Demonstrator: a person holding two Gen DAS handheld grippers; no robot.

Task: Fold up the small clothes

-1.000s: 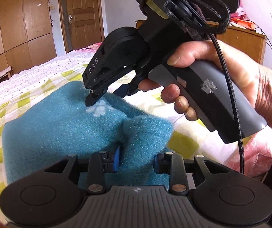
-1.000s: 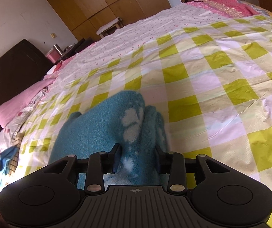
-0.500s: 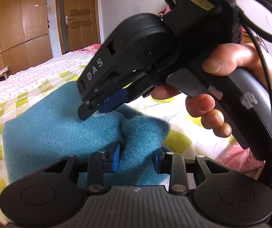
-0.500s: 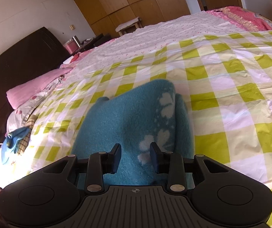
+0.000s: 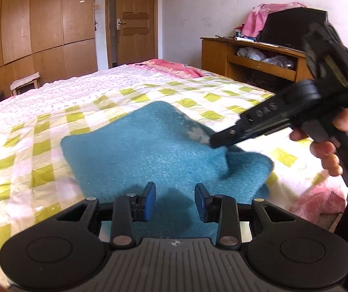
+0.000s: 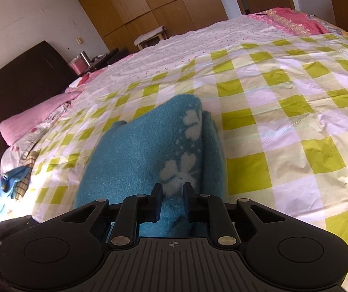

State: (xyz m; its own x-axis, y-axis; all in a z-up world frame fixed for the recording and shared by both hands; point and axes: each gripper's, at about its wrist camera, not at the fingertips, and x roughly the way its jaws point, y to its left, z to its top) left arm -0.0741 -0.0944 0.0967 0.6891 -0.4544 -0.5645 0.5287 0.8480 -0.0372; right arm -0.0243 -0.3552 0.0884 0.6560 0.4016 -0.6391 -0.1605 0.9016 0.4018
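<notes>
step: mid-fold | left tongs (image 5: 175, 200) opening, nothing between | right tongs (image 6: 172, 200) pinch blue fleece (image 6: 135, 160) | next: we lay that edge across, near the bed (image 6: 295, 112) edge.

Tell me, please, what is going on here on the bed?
A person is folding a small teal fleece garment on the checked bedsheet, a handheld gripper in each hand. The right gripper has its jaws pinched on the garment's flower-patterned edge, lifting it. The left gripper hovers above the cloth, its jaws opening with nothing gripped between them.
</notes>
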